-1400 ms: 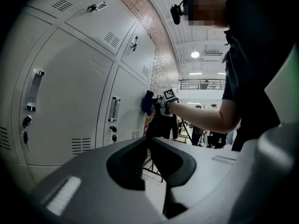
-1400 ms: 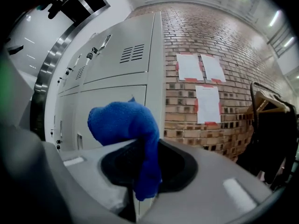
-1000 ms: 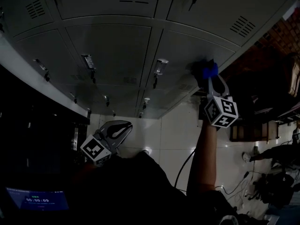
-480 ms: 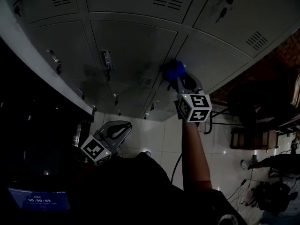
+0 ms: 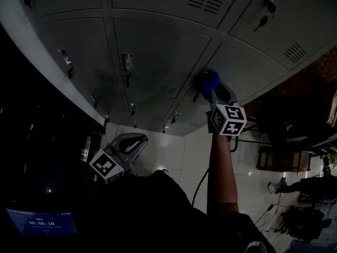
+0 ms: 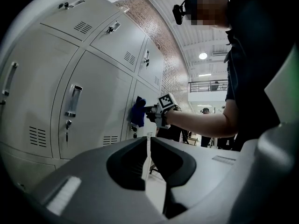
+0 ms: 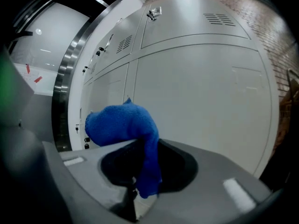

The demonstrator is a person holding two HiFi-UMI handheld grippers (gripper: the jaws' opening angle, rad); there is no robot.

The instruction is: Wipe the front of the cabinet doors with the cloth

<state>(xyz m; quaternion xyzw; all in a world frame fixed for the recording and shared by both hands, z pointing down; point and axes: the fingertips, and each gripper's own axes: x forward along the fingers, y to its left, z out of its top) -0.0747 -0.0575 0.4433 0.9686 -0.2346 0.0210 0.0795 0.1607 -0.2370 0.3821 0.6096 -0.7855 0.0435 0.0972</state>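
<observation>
A grey bank of metal locker doors fills the top of the head view. My right gripper is shut on a blue cloth and presses it against a locker door near a door seam. In the right gripper view the blue cloth bunches over the jaws with a tail hanging down between them, right before the pale door. My left gripper hangs low by my body, shut and holding nothing; its own view shows the cloth and the right gripper at the lockers.
Door handles and key locks stick out from the locker fronts. A white tiled floor lies below, with a cable across it. Furniture and clutter stand at the right. People stand far off in the hall.
My right gripper swept the cloth leftward along the locker doors over the last second, then shifted slightly right and up. The left gripper has stayed low by my body.
</observation>
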